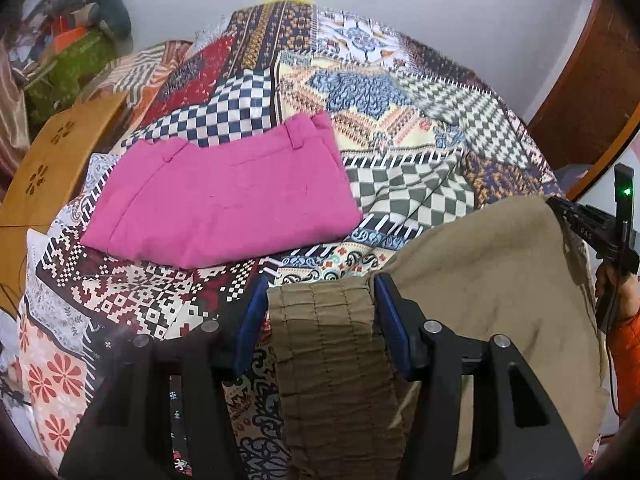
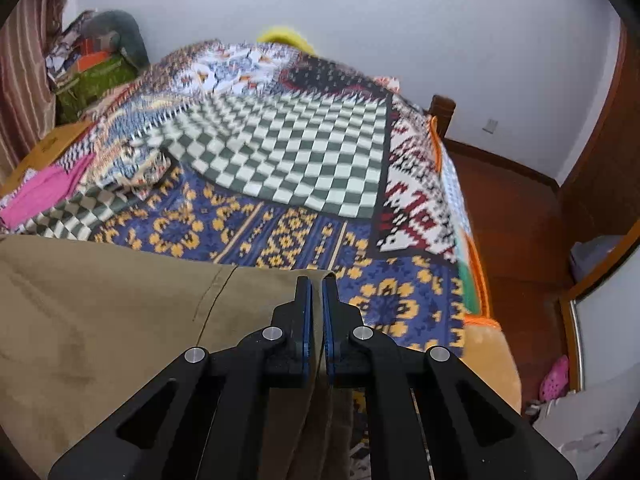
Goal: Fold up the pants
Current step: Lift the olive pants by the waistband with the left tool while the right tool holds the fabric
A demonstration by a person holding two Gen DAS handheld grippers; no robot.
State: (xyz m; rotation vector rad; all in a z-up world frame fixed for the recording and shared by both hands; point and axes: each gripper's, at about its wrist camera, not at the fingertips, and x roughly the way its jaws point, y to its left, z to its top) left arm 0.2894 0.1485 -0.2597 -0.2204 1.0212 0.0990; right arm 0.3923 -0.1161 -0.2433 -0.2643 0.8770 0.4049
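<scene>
Left tool gripping khaki pants at gathered waistband, right tool pinching their hem edge, folded pink pants far left on patterned bed

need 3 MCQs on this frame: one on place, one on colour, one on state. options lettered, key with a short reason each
1. Where do the folded pink pants lie?
A. on the patterned bedspread
B. on the floor
C. in the right gripper

2. What colour are the pants being held?
A. blue
B. khaki
C. white

3. What is the right gripper doing?
A. wide open above the bed
B. shut on a fabric edge
C. shut on a pink shoe

Key:
1 A: they rest flat on the bedspread, apart from both grippers.
2 B: the khaki pants are tan-brown in both views; the left gripper holds their gathered waistband.
3 B: its jaws are pressed close with a thin khaki fold between them.
</scene>
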